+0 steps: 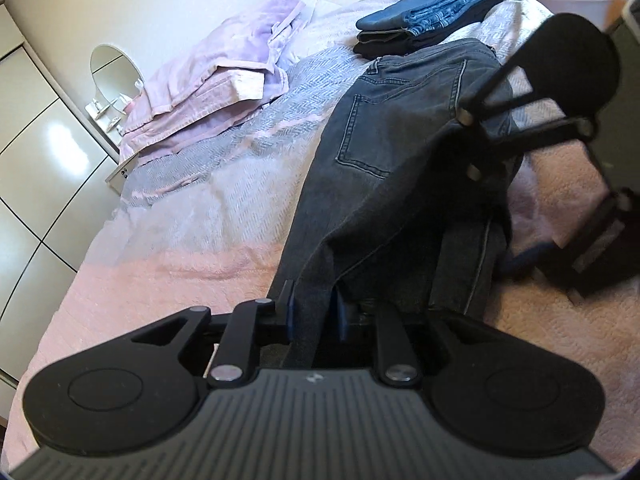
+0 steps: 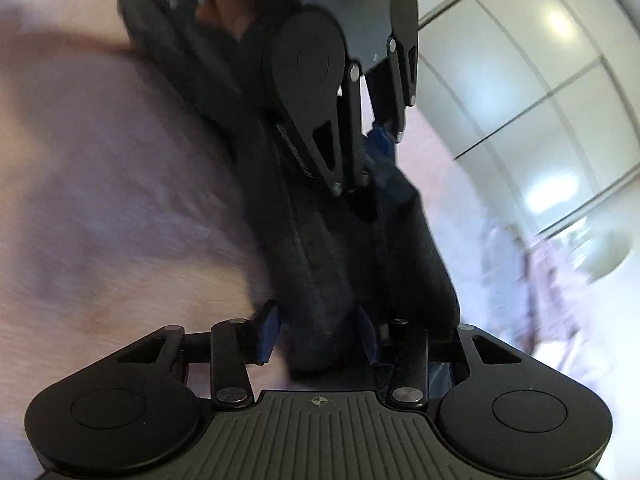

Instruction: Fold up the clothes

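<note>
Dark grey jeans [image 1: 400, 128] lie along the bed, a back pocket facing up. My left gripper [image 1: 314, 312] is shut on a fold of the jeans near its hem end. My right gripper [image 2: 320, 332] is shut on a thick bunch of the same jeans [image 2: 340, 240]; that view is blurred. The right gripper also shows in the left wrist view [image 1: 560, 92], over the jeans' right side. The left gripper shows in the right wrist view [image 2: 352, 184], facing mine and gripping the cloth.
The bed has a pink cover [image 1: 180, 288] and a lilac blanket [image 1: 248, 136]. Folded blue jeans [image 1: 424, 20] are stacked at the far end. A folded pink towel pile [image 1: 216, 84] lies far left. White wardrobe doors [image 1: 36, 152] and a nightstand with a round mirror [image 1: 112, 68] stand left.
</note>
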`<state>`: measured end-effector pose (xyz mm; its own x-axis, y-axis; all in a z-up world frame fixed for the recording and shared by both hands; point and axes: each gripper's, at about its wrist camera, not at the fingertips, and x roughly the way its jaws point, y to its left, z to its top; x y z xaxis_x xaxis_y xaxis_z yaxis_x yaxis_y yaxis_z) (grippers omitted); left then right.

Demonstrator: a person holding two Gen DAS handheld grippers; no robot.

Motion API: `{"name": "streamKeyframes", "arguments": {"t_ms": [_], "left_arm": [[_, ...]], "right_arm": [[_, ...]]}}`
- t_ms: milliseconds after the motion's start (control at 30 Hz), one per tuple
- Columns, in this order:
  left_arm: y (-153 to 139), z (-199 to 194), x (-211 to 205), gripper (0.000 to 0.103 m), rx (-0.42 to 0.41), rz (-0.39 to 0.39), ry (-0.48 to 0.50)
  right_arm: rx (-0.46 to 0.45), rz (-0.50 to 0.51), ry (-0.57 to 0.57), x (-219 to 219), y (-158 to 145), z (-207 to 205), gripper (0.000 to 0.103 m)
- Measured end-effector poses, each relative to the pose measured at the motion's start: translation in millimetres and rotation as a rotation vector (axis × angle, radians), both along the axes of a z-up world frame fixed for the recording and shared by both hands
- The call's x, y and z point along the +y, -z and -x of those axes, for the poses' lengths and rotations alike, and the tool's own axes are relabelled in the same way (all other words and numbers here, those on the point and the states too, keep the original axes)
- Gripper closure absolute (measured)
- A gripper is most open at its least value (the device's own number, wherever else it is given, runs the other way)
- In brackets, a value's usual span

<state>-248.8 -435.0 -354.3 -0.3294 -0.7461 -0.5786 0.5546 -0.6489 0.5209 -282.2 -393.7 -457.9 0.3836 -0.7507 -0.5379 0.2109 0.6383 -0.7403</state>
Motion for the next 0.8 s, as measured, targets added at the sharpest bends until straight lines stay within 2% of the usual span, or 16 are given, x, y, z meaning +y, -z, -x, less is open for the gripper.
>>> {"name": "streamKeyframes", "arguments": {"t_ms": [67, 133, 267, 367, 500, 600, 633, 667, 733, 800], "left_arm": [[-5, -3, 8, 0.084, 0.004, 0.014, 0.015], [-13, -8, 22, 0.084, 0.01, 0.029, 0.042], [-22, -17, 61, 0.085, -0.022, 0.068, 0.103], [-7, -16, 86, 0.085, -0.09, 0.073, 0.125], [19, -11, 103, 0.085, -0.18, 0.086, 0.136], [24, -10, 104, 0.084, -0.189, 0.108, 0.129], [25, -9, 103, 0.084, -0.193, 0.116, 0.127], [25, -9, 101, 0.084, -0.197, 0.123, 0.124], [26, -9, 98, 0.084, -0.201, 0.13, 0.122], [28, -9, 96, 0.084, -0.203, 0.129, 0.128]], "right_arm": [[0.029, 0.024, -0.029, 3, -6, 8, 0.091], [0.041, 0.009, -0.054, 8, -20, 17, 0.099], [0.044, -0.077, -0.085, 40, -61, 36, 0.103], [0.037, -0.161, -0.08, 62, -61, 48, 0.103], [-0.036, -0.199, -0.007, 57, -50, 60, 0.103], [-0.148, -0.215, 0.07, 55, -51, 67, 0.095], [-0.193, -0.201, 0.096, 55, -54, 67, 0.078], [-0.239, -0.183, 0.122, 55, -56, 66, 0.047], [-0.305, -0.133, 0.164, 61, -58, 64, 0.029], [-0.339, -0.084, 0.209, 62, -56, 62, 0.029]]}}
